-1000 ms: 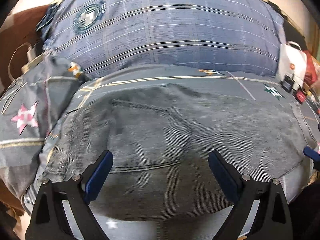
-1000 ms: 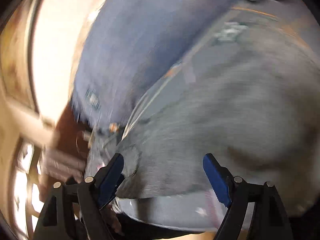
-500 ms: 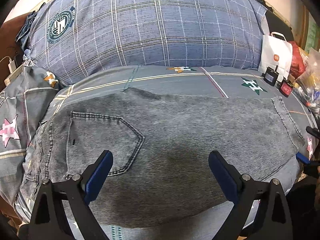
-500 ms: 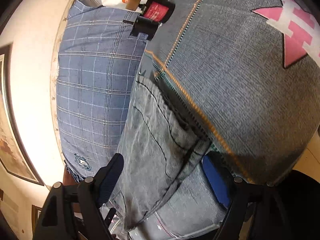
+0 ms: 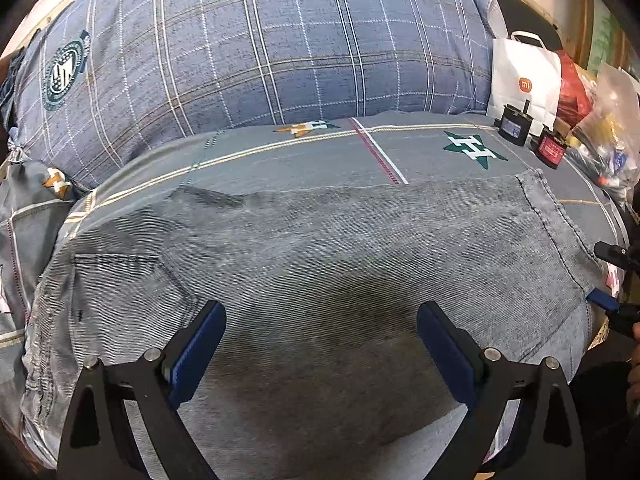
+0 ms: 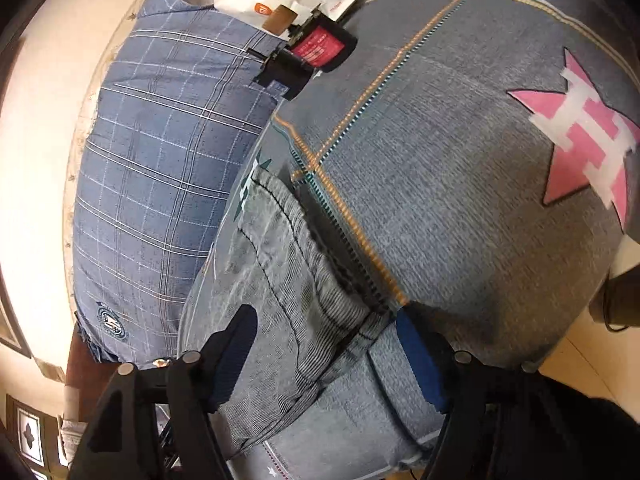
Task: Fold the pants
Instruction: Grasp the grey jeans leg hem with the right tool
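Behind the pants, a white bag stands upright.

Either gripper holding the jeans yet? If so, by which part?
Nothing held. Left gripper hangs open above the jeans. Right gripper straddles the hem corner at the leg end; its jaws have just been closing, but the pads don't visibly press the cloth.

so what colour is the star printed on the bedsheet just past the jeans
Green with a white H, the star shows best in the left wrist view.

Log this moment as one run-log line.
stage: pre-grasp | jeans: flat on bed sheet | left gripper: open above jeans | right gripper: open, jaws just closing, straddling leg hem
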Motion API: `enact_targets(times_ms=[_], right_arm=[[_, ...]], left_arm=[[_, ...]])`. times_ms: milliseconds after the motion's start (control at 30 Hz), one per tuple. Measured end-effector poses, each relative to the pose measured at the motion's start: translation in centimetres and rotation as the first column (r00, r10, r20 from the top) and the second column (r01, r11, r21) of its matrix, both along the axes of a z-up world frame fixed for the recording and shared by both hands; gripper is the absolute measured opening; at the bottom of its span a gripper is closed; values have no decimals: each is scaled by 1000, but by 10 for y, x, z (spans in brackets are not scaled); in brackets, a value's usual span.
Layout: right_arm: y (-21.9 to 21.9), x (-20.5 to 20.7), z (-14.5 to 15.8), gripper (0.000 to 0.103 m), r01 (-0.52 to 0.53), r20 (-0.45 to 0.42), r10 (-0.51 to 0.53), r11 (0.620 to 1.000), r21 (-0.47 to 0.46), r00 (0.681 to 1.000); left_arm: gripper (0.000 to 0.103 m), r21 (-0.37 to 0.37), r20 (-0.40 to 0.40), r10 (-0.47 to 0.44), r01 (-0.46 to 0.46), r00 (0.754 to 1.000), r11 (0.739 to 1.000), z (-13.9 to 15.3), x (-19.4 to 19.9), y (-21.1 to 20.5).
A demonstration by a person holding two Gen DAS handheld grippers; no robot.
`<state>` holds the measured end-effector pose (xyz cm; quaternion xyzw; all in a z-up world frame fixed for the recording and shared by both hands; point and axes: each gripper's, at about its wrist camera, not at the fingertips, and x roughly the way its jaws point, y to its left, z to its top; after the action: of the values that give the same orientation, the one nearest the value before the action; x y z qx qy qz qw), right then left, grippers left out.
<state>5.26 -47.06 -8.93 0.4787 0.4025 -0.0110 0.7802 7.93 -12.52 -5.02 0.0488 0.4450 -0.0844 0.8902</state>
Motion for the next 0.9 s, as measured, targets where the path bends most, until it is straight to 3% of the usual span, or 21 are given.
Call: enact_targets(times_ms=[100,133,167,233,333,500,533,600,733,833,900], right_arm=[[3,5,1,74,-44,7,44,999,-8,999],[4,6,3,68,-51,7,51,999,-14,999],[5,7,3,52,-60,4,61,998,-23,998],[6,10,4,44,-74,-10,74,996,-51,997],[6,11,6,44,-76,-31,73,992,-98,997],[3,15,2,51,-69,-47,65,992,-102,997],[5,17,4,50,-87,-38,83,990,-110,996],[7,17,5,31,-111,-36,107,987,-120,994],[13,19,12,29,-140,-44,134,974,-176,990],[20,22,22,29,-154,-39,149,962,-226,988],[24,23,28,29,-171,-40,167,951,-259,985]], left_arm=[[97,10,-15,-18,18,1000,1000,-4,6,-8],[97,16,-17,-24,24,1000,1000,-5,7,-10],[97,20,-18,-30,31,999,999,-5,8,-12],[97,13,-18,-36,36,999,999,-4,10,-15],[97,9,-17,-54,54,998,999,-4,11,-21],[97,50,-48,-87,90,995,995,-18,15,-35],[97,47,-46,-88,90,995,995,-17,14,-36],[97,32,-27,-91,92,996,995,-12,13,-37],[97,35,-20,-97,97,995,995,-10,12,-40],[98,138,-91,-104,116,990,984,-32,18,-52],[99,145,-66,-104,113,992,983,-29,17,-53]])
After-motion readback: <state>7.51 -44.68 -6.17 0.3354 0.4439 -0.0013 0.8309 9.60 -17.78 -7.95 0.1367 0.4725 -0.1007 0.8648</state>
